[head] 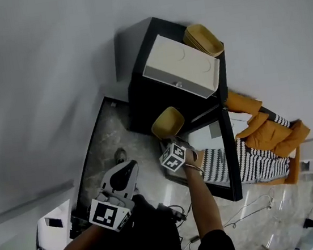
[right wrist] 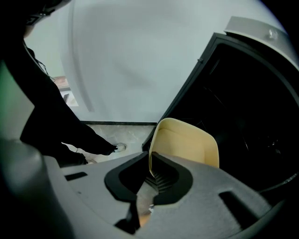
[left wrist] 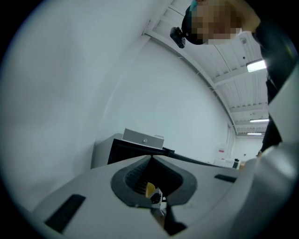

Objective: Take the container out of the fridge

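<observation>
A pale yellow container (head: 167, 123) is held just in front of the open black fridge (head: 148, 102), clear of its dark inside. My right gripper (head: 173, 140) is shut on the container's rim. In the right gripper view the container (right wrist: 187, 142) stands on edge between the jaws of the right gripper (right wrist: 150, 158), with the fridge's dark interior (right wrist: 252, 107) behind it. My left gripper (head: 131, 166) hangs lower left of the fridge, shut and empty. In its own view the left gripper (left wrist: 151, 158) points at the fridge (left wrist: 122, 153) from a distance.
A white box (head: 182, 66) and a stack of yellow containers (head: 203, 39) sit on top of the fridge. The fridge door (head: 230, 157) hangs open to the right. An orange jacket and a striped cloth (head: 262, 147) lie beyond it. A grey wall is on the left, and cables lie on the floor.
</observation>
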### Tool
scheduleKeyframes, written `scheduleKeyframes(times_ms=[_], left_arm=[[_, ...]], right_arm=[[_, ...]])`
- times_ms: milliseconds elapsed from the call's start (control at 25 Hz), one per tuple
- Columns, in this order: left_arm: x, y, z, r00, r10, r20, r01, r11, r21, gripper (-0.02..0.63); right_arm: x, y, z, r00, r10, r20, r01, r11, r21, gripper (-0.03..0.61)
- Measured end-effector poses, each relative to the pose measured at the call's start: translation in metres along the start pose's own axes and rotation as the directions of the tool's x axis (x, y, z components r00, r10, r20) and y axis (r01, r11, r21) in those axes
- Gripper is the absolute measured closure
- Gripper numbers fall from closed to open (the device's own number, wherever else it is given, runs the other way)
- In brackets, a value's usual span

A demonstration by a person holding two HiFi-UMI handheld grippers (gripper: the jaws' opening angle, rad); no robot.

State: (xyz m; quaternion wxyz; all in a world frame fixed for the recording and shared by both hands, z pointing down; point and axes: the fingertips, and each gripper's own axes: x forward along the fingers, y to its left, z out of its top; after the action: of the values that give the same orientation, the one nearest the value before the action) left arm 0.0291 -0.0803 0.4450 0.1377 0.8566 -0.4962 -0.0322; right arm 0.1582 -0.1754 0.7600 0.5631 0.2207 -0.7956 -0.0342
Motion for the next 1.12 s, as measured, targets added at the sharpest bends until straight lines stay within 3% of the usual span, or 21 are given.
scheduleKeyframes(times_ms=[640,1120], left_arm=[[-0.061,-0.037,0.017,0.995,0.098,-0.009,-0.098,0.994,0.045,0.607],[-0.073,-0.024,0.022,0.996,0.081,-0.032,-0.080,0.996,0.043,0.607]], right_arm=[[-0.079,0.078,0.007,0.997,0.063,0.051,-0.062,0.998,-0.009,0.565],[-0.124,0.108,0.018,0.998,0.054,0.038,-0.055,0.998,0.022,0.565]])
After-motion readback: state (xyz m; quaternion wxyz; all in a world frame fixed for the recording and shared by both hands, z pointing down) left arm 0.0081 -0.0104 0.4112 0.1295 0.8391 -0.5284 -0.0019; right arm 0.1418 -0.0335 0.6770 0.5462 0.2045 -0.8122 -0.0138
